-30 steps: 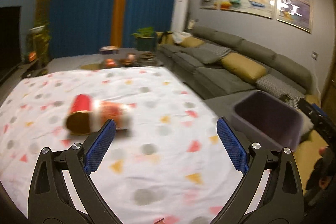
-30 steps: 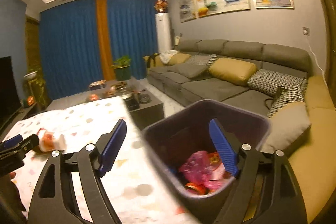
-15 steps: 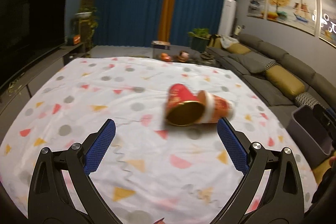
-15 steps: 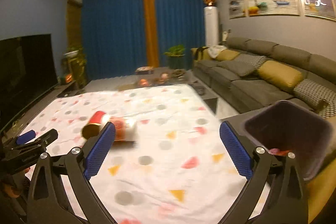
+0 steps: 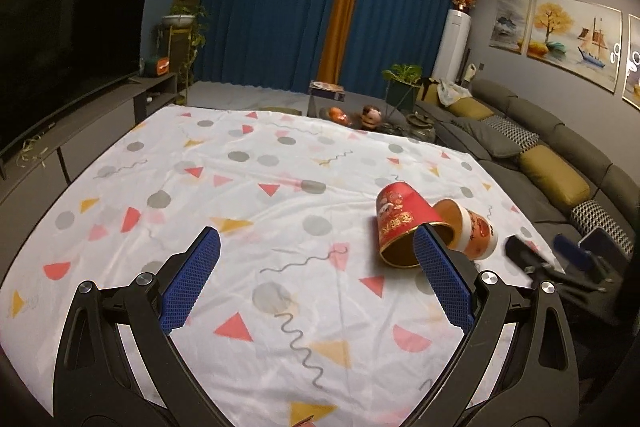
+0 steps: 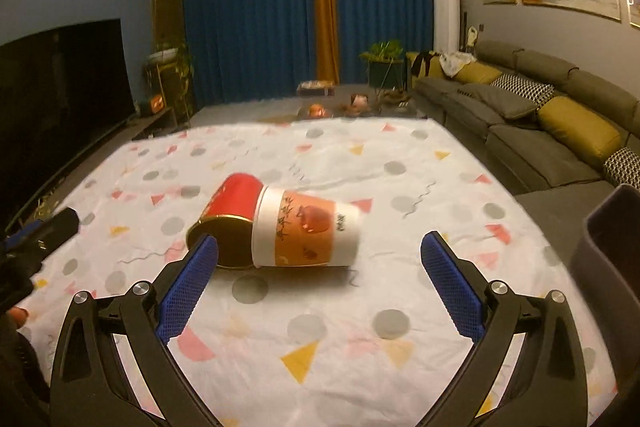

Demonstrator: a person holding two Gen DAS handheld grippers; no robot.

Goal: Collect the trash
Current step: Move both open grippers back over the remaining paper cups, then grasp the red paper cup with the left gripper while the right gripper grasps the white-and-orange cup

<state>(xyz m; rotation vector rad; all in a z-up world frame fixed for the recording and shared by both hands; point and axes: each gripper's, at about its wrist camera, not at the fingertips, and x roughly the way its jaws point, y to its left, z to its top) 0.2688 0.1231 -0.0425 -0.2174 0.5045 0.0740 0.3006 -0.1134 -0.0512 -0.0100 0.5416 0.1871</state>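
- Cups first: a red cup (image 6: 234,203) and a white-and-orange cup (image 6: 308,233) lie on their sides on the patterned cloth (image 6: 320,155), touching each other; in my right view the white one's base end overlaps the red one's side.
- Red cup's gold-rimmed mouth faces me; the printed band on the white cup runs sideways.
- Both cups sit toward the sofa-side half of the cloth, nearer its near edge than its far edge.
- I see my right gripper (image 6: 318,273) spread wide, blue pads apart and nothing between them; the cups lie just beyond its left pad, and I cannot tell whether that pad touches the red cup.
- My left gripper (image 5: 316,277) also stands wide with only cloth between its pads; in its view the red cup (image 5: 404,227) sits just behind its right pad, with the white-and-orange cup (image 5: 474,229) further right.
- Each gripper shows at the edge of the other's view, out over the side edges of the cloth.
- A dark bin (image 6: 612,247) stands off the cloth's right edge, in front of the grey sofa (image 6: 532,107).
- A dark TV (image 5: 60,43) lines the left wall; blue curtains (image 6: 256,11) hang beyond the far edge.
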